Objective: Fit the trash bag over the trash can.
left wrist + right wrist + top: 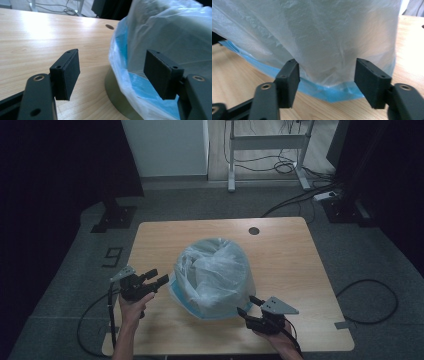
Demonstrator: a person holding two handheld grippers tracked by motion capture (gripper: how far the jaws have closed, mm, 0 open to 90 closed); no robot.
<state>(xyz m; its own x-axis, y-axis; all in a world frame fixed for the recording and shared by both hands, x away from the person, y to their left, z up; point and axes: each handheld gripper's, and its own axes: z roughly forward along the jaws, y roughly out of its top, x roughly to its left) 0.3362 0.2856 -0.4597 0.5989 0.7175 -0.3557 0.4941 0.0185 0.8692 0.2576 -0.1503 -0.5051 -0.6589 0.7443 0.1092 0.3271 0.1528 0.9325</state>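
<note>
A bin lined with a translucent white plastic bag (215, 275) stands in the middle of the wooden table (285, 255). The bag's blue hem (332, 92) hangs down over the bin's olive side (112, 87). My left gripper (159, 276) is just left of the bin, with its jaws open and nothing between them. In the left gripper view the left gripper (111, 57) points past the edge of the bag (170, 32). My right gripper (246, 305) is at the bin's front right, open. In the right gripper view the right gripper (327, 65) faces the bag (312, 32), whose plastic bulges between the open jaws.
A round hole (254, 230) sits in the table near its far edge. On the floor beyond lie cables (295, 200), and a white desk frame (267, 142) stands there. A further cable (370, 295) loops on the floor to the right.
</note>
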